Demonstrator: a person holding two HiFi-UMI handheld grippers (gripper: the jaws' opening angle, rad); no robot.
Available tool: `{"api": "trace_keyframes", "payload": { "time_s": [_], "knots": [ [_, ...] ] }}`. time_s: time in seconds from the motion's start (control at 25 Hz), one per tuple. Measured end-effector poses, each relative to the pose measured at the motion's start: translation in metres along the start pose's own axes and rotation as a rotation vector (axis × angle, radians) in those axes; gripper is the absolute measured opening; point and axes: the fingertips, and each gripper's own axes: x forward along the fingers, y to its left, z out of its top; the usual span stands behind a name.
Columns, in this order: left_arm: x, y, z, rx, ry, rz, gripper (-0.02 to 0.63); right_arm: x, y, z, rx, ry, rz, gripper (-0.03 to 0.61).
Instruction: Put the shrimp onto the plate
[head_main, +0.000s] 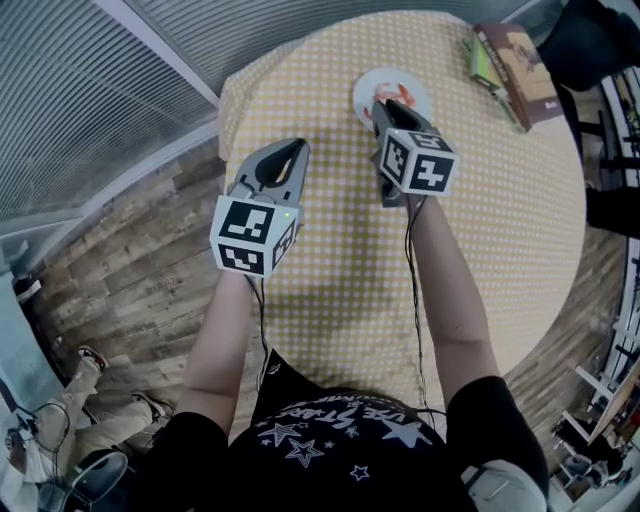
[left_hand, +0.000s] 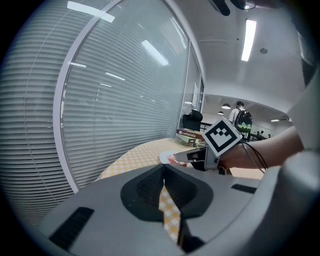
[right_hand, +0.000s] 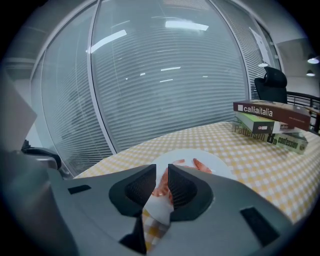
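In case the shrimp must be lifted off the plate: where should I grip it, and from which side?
Probably take the shrimp across its middle, coming down from above on the right gripper's side. It lies flat on the plate with its thin ends curving outward, and those jaws, slightly apart, line up over its body.

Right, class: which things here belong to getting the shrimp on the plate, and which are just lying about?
In the job: shrimp, plate, right gripper over the plate.

Lying about: books near the table's edge, left gripper, shut and off to one side.
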Motion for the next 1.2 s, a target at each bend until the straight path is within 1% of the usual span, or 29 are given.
{"api": "trace_keyframes", "payload": {
  "time_s": [0.12,0.32,0.68,0.88,1.2],
  "knots": [
    [-0.005,-0.001,0.002,0.004,-0.001,0.002,0.009,-0.004,-0.002,0.002,-0.005,-0.008,-0.016,0.066],
    [-0.012,-0.002,0.009,0.008,-0.010,0.009,0.009,-0.022,-0.005,0.005,0.040,-0.035,-0.024,0.066],
    [-0.043,-0.023,0.028,0.032,-0.044,0.015,0.009,-0.084,0.012,0.013,0.110,-0.108,0.021,0.066],
    [-0.068,-0.045,0.040,0.038,-0.068,0.025,0.009,-0.122,0.028,0.026,0.100,-0.150,0.046,0.066],
    [-0.108,-0.100,0.053,0.081,-0.100,0.039,0.009,-0.196,0.048,0.033,0.093,-0.224,0.118,0.066]
  ]
}}
